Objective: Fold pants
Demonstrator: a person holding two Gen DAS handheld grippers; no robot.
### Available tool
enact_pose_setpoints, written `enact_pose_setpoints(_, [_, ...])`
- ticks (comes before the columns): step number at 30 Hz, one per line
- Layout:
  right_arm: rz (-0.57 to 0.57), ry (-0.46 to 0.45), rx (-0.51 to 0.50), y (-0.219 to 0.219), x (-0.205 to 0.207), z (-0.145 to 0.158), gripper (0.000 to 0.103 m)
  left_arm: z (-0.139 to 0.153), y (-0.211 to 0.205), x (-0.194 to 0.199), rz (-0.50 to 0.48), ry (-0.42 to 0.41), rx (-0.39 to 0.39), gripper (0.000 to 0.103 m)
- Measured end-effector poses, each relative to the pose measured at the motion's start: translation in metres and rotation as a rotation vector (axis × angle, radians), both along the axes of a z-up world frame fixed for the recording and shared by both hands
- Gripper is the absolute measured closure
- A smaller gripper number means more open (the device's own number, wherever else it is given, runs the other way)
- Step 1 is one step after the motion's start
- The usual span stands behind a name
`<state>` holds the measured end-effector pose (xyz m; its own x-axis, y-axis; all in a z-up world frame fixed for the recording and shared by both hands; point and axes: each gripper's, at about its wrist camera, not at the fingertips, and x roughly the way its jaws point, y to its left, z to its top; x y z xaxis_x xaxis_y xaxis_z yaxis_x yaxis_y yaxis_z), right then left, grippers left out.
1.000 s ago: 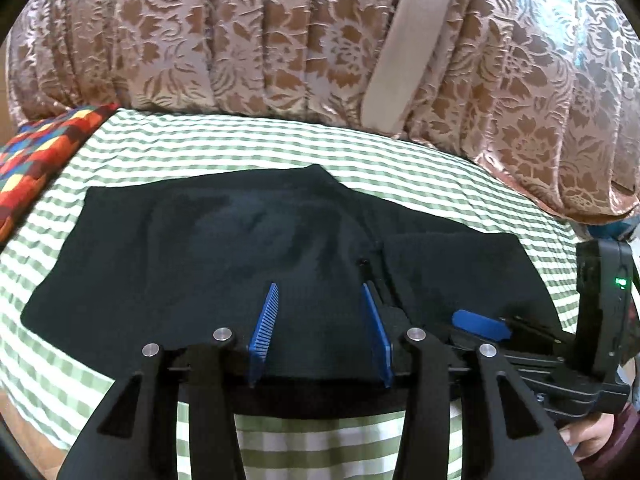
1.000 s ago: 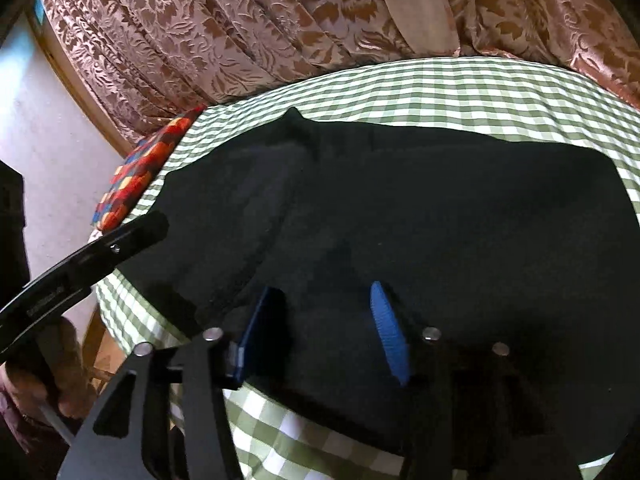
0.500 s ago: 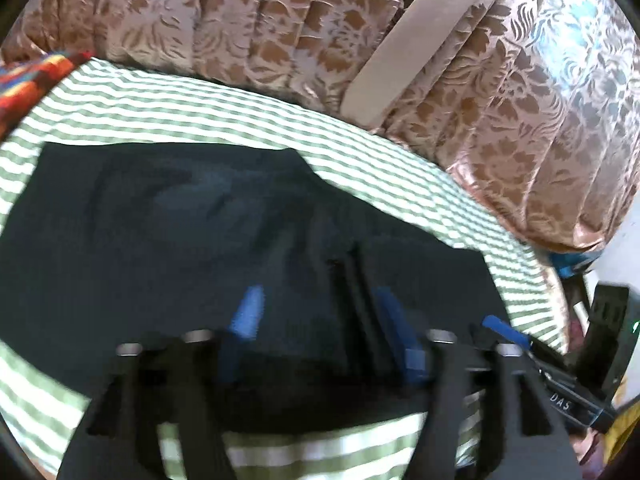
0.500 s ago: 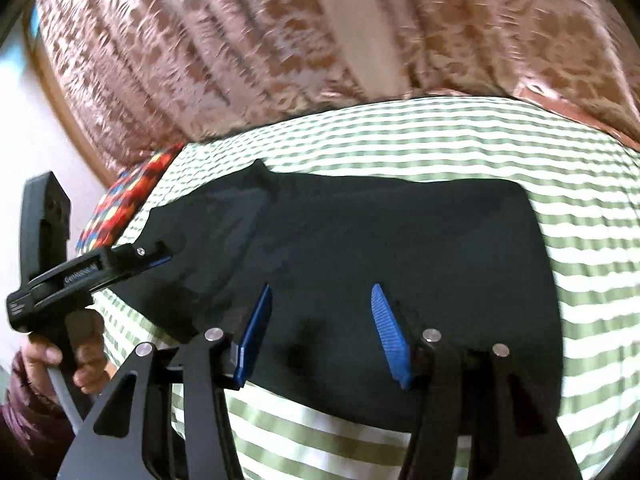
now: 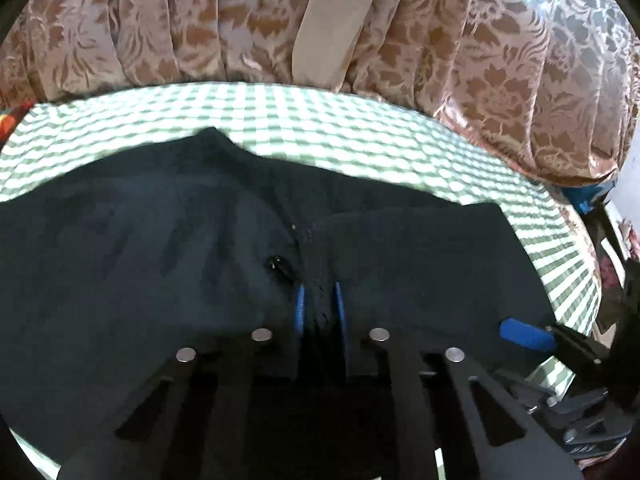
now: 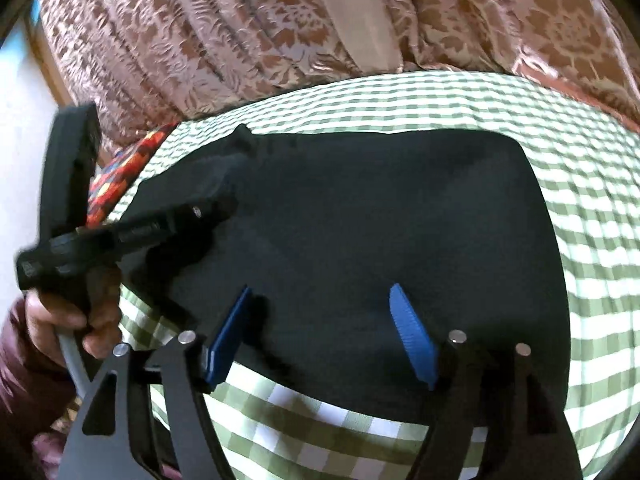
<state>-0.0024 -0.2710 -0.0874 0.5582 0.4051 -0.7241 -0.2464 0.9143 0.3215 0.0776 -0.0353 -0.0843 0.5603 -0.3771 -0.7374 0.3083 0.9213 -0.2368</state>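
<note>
Here the black pants (image 5: 168, 248) lie flat on the checked cloth (image 5: 320, 120). They look soft, limp and light, so take an edge. The left gripper (image 5: 319, 304) is closing on a fold near the near hem; the right gripper (image 6: 320, 328) is opening, empty, over that hem.

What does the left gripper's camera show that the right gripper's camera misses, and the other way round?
Only the left view shows the left gripper closing on a ridge of the black pants near their zipper pull. Only the right view shows the hand holding that tool, plus the right gripper opening. Both share the pants, the green checked cloth and the floral curtain.
</note>
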Motion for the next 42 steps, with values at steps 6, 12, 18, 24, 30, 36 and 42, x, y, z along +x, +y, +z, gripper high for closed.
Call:
enact_pose_setpoints(6, [-0.014, -0.036, -0.008, 0.002, -0.003, -0.003, 0.032, -0.016, -0.002, 0.005, 0.007, 0.002, 0.047, 0.081])
enact_pose_setpoints(12, [-0.023, -0.037, -0.013, 0.003, -0.003, -0.001, 0.032, 0.002, 0.016, -0.002, 0.074, 0.017, 0.004, 0.068])
enact_pose_setpoints(18, [-0.028, -0.042, 0.067, 0.002, 0.004, 0.025, 0.055, 0.017, 0.032, -0.020, 0.144, -0.050, 0.095, 0.068])
enact_pose_setpoints(24, [0.084, -0.044, 0.038, 0.051, 0.029, 0.032, 0.060, 0.021, 0.053, -0.028, 0.207, -0.035, 0.112, 0.068])
enact_pose_setpoints(30, [0.153, 0.016, -0.032, 0.095, 0.043, -0.002, 0.058, 0.019, 0.070, -0.037, 0.262, -0.022, 0.124, 0.068])
enact_pose_setpoints(36, [0.140, 0.009, -0.021, 0.092, 0.042, -0.004, 0.058, 0.021, 0.085, -0.044, 0.300, -0.020, 0.113, 0.057])
enact_pose_setpoints(42, [0.115, -0.010, -0.021, 0.093, 0.036, -0.005, 0.058, 0.025, 0.100, -0.053, 0.327, -0.022, 0.114, 0.057])
